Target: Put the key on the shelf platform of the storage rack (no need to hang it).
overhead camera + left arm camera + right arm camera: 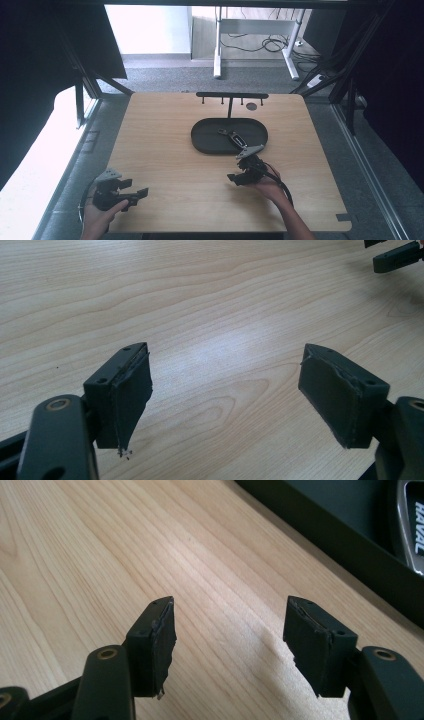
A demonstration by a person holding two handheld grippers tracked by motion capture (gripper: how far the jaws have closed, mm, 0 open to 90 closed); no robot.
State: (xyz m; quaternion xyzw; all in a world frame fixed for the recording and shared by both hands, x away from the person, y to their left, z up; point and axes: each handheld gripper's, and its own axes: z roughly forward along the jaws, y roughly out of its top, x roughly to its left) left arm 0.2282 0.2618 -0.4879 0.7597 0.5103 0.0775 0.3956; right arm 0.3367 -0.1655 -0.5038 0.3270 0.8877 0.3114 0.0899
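At the far middle of the pale wooden table [165,150] lies a flat black oval tray [205,142], and in it, towards its right half, rests a small silver and black key fob with a strap or ring end [234,137], lying slantwise from far left to near right; in the right gripper view a sliver of it [412,525] with white lettering shows at the far right, inside the tray's low dark wall [320,527]. Behind the tray stands a black T-shaped rack with short pegs [231,95]. The right gripper [235,177] hovers just near of the tray's near right rim, its jaws standing apart with nothing but bare wood between them. The left gripper [142,192] sits well apart at the near left corner of the table, its jaws spread wide and empty. Judging by its look, the fob is light, stiff and hard, probably smooth metal and plastic, so it may skid on the tray floor if nudged sideways. It lies flat, so the pads would best come down over its narrow width, across the middle of the body, rather than at the thin strap end, which could swing or slip free. The tray's rim is low but could catch a jaw on the way in.
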